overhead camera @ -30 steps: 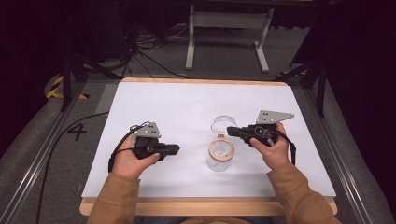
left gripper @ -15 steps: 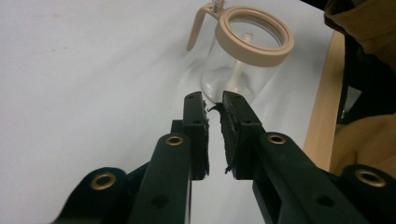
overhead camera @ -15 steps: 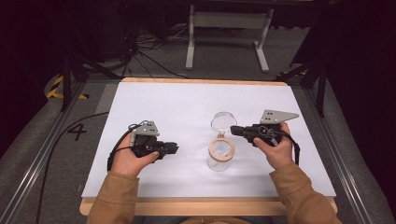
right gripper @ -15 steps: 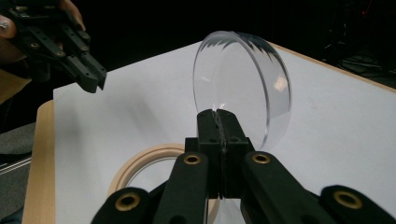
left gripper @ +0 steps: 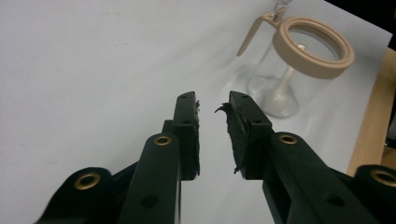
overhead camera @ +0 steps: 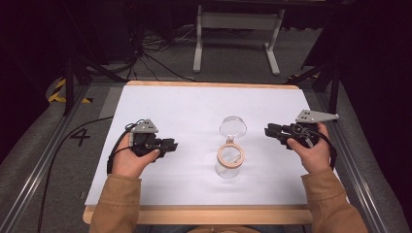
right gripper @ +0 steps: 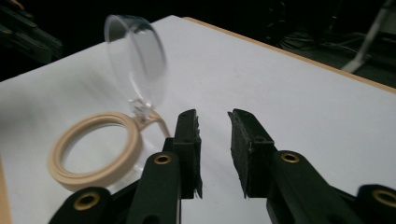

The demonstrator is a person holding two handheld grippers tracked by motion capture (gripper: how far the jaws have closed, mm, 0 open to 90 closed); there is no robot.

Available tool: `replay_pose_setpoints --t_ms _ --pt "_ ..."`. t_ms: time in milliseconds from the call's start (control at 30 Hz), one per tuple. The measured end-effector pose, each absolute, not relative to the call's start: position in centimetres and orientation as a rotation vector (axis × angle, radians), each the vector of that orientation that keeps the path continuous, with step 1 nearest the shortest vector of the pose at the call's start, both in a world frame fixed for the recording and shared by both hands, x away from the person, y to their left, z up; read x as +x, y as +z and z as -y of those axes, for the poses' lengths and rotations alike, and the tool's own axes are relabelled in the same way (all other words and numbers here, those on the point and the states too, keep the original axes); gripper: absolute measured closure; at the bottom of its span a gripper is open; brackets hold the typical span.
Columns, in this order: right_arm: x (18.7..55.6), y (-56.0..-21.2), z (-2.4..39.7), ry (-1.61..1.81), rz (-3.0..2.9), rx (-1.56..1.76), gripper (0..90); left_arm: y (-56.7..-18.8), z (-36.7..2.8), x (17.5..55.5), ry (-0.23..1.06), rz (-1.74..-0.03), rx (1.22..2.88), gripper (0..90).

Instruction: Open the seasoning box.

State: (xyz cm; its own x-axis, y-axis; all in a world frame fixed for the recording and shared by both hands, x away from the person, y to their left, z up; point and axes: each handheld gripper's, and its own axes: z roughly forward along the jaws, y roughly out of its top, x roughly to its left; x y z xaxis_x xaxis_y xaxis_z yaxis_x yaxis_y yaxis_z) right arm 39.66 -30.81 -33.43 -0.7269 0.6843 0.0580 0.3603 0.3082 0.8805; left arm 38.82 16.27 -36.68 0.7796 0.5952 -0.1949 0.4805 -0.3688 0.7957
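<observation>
1. The clear glass jar with a beige rubber ring at its mouth [overhead camera: 230,160] stands upright on the white-topped bench [overhead camera: 194,111], between the two grippers and touching neither; its round clear hinged lid [overhead camera: 233,127] is swung open and stands up behind the mouth
2. The left gripper [overhead camera: 170,145] rests low just left of the jar; its jaws have just been opening and stand slightly apart with nothing between them, the jar ahead and to the right of its tips in the left gripper view [left gripper: 299,70]
3. The right gripper [overhead camera: 270,131] hangs to the right of the lid; its jaws have just been opening too, spread and empty, the lid [right gripper: 137,65] ahead and left of its tips
4. The step in hand looks like letting go of the opened jar: draw each gripper straight away, keeping the jaws clear of the lid so it does not swing shut or tip the jar
5. The bench top is plain, smooth and bare apart from the jar, edged in pale wood; beyond it lie a dark carpeted floor, loose cables and a grey metal stand [overhead camera: 233,29]
</observation>
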Motion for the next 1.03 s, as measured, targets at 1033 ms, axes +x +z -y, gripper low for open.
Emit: replay_pose_setpoints --t_ms 1033 --pt "43.5 -40.8 35.7 1.069 -2.207 1.291 45.6 -41.9 -17.9 42.2 0.178 -1.025 2.023 36.8"
